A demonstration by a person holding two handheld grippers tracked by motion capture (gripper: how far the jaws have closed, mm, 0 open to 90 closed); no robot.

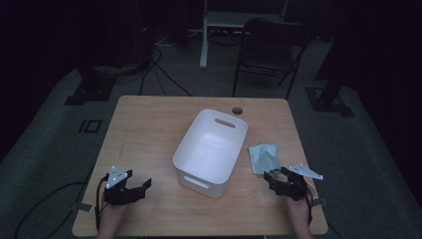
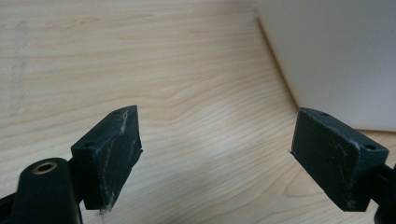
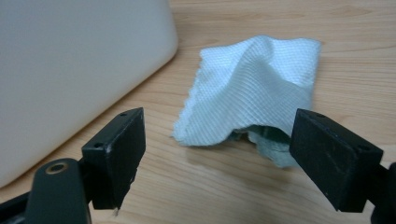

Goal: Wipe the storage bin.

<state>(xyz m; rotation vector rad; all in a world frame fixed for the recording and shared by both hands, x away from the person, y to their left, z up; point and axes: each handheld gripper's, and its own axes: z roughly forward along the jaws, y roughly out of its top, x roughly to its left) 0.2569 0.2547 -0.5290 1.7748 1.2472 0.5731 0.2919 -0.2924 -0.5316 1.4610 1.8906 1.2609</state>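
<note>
While the crumpled pale-blue cloth [image 3: 254, 93] lies on the desk [image 1: 149, 129] just beside the right wall of the white bin [image 1: 211, 149], nothing has yet been picked up, so the work looks to be at its very start. In the right gripper view the right gripper [image 3: 217, 158] points at the cloth with its jaws apart; the cloth sits just ahead of them, its near edge close to one jaw, and no pad presses on it. From the high view that gripper [image 1: 278, 179] sits near the front right of the desk, close to the cloth's near corner. On the other side, the left gripper [image 1: 130, 185] rests over bare wood at the front left, and in its own view its jaws [image 2: 217, 154] stand wide apart with nothing between them, the bin's white wall [image 2: 336, 56] off to one side. Judging by this, the bin is empty as far as its visible inside shows, and what is left is the whole job: closing on the cloth, lifting it, and probably dropping it into the bin.
</note>
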